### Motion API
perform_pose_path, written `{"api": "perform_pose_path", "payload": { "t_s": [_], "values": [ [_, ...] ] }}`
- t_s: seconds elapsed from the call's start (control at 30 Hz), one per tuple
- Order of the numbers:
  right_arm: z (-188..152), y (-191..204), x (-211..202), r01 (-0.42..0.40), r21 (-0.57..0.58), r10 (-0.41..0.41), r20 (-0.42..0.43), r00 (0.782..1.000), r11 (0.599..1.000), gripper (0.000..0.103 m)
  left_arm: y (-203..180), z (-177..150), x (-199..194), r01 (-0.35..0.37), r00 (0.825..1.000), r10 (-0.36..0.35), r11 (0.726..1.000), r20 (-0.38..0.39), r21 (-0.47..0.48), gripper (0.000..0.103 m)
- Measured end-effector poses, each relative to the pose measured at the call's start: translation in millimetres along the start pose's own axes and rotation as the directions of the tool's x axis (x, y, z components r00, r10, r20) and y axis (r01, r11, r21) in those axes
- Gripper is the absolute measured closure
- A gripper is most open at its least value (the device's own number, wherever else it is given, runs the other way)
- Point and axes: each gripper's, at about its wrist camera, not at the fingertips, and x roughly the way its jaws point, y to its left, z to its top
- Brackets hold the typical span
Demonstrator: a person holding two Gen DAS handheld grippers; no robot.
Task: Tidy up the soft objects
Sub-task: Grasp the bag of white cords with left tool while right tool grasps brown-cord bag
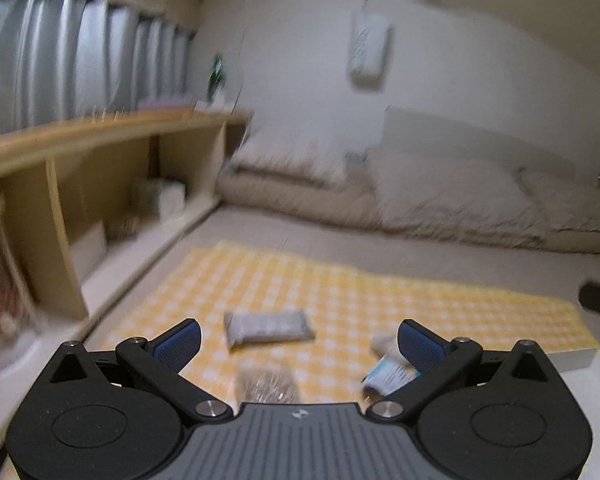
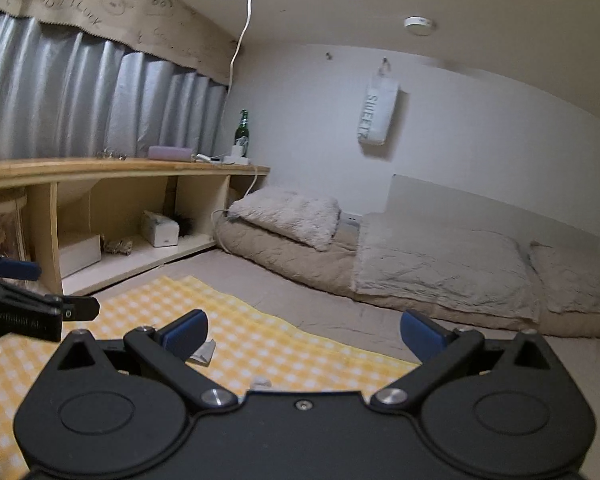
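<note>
A yellow checked mat [image 1: 340,292] lies on the floor. On it are a grey soft packet [image 1: 268,326], a brownish crumpled bundle [image 1: 266,386] and a white and teal tube-like item [image 1: 388,372], all blurred. My left gripper [image 1: 298,340] is open and empty above them. My right gripper [image 2: 304,332] is open and empty above the mat [image 2: 240,344]. A small pale item [image 2: 204,352] shows by its left finger. The left gripper [image 2: 40,304] also shows at the left edge of the right wrist view.
A low wooden shelf unit [image 2: 120,208] runs along the left wall, with a tissue box [image 2: 160,228] inside and a green bottle [image 2: 242,130] on top. A beige futon with pillow [image 2: 288,216] and blanket [image 2: 440,264] lies at the back. Grey curtains [image 2: 80,100] hang on the left.
</note>
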Motion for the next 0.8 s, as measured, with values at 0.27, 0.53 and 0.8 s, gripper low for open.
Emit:
{"api": "perform_pose_path", "payload": {
  "t_s": [0.27,0.53,0.8],
  "values": [
    [-47,17,71,-0.219,-0.199,0.188,-0.165,0.968,0.955,0.000,10,-5,69,-0.048,0.983,0.036,0.997,-0.182,-0.064,0.000],
    [-93,41,128,-0.474,-0.297,0.365,-0.356,0.860,0.829,0.006,11,-18,129,-0.066,0.944,0.036,0.995,-0.329,-0.081,0.000],
    [-112,46,156,-0.661,-0.212,0.510,-0.486,0.710,0.720,0.020,2,-30,169,-0.134,0.905,0.116,0.991,-0.409,-0.015,0.000]
  ]
}}
